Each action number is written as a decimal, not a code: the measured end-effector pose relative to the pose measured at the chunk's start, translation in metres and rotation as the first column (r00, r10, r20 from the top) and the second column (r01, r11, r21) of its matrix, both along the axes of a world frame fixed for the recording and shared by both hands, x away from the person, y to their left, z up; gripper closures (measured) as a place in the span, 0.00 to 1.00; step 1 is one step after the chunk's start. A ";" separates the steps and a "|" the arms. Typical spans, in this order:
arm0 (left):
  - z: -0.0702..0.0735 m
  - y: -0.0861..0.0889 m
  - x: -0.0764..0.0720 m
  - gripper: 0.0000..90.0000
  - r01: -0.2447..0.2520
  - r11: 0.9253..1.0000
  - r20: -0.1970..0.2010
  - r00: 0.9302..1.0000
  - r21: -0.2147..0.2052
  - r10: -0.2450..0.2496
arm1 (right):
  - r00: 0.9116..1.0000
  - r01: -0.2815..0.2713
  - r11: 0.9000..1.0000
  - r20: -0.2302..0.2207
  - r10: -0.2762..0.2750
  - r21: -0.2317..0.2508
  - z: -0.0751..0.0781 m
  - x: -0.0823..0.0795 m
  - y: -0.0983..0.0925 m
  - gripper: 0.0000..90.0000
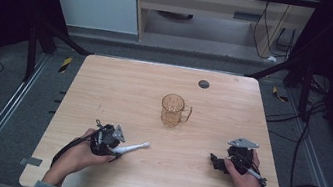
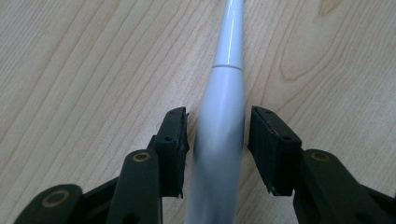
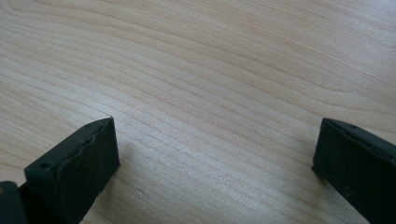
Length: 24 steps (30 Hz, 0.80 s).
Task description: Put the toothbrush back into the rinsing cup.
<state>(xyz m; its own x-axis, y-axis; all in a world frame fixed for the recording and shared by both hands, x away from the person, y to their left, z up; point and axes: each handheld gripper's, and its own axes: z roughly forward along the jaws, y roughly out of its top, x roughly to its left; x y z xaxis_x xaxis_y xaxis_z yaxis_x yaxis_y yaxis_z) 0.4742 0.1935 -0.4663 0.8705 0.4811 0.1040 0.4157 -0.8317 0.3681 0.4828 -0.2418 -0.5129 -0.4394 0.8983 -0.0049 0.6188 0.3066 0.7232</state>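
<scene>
Left tool: my left tool (image 2: 217, 140) sits low on the worktop (image 1: 202, 175) at the near left, its jaws apart on either side of a white toothbrush (image 2: 223, 116) — a sliver of wood shows between each pad and the handle, so I judge it not yet clamped.

Toothbrush: it lies flat on the wood, thick end between my jaws, thin neck running straight away from the tool. From the high view its far end (image 1: 138, 146) points right and a little away from me, toward the middle of the worktop.

Key relation: the handle's long axis lines up with the tool's own reach, centred between the jaws — closing should be enough, no shift sideways needed, as I read it.

Right tool: my right tool (image 1: 214, 161) rests at the near right, jaws wide apart over bare wood, holding nothing.

Nearer hand: the left, plainly; the right is well apart from the toothbrush.

Cup: an amber see-through cup (image 1: 173, 110) with a handle stands upright past the middle, beyond both tools.

In the way: nothing lies between toothbrush and cup; a small dark disc (image 1: 203, 83) sits near the far edge, out of the path.
</scene>
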 end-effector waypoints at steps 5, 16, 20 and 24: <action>-0.002 -0.003 0.000 0.65 0.011 1.000 -0.004 1.000 0.013 -0.010 | 1.000 0.000 1.000 0.000 0.000 0.000 0.000 0.000 0.000 0.00; -0.002 -0.001 0.001 0.73 0.003 1.000 -0.041 0.999 -0.009 -0.003 | 1.000 0.000 1.000 0.000 0.000 0.000 0.000 0.000 0.000 0.00; -0.001 0.000 0.002 0.74 -0.007 1.000 -0.053 0.999 -0.008 0.007 | 1.000 0.000 1.000 0.000 0.000 0.000 0.000 0.000 0.000 0.00; 0.003 0.002 0.003 0.74 -0.020 1.000 -0.030 0.999 -0.011 0.020 | 1.000 0.000 1.000 0.000 0.000 0.000 0.000 0.000 0.000 0.00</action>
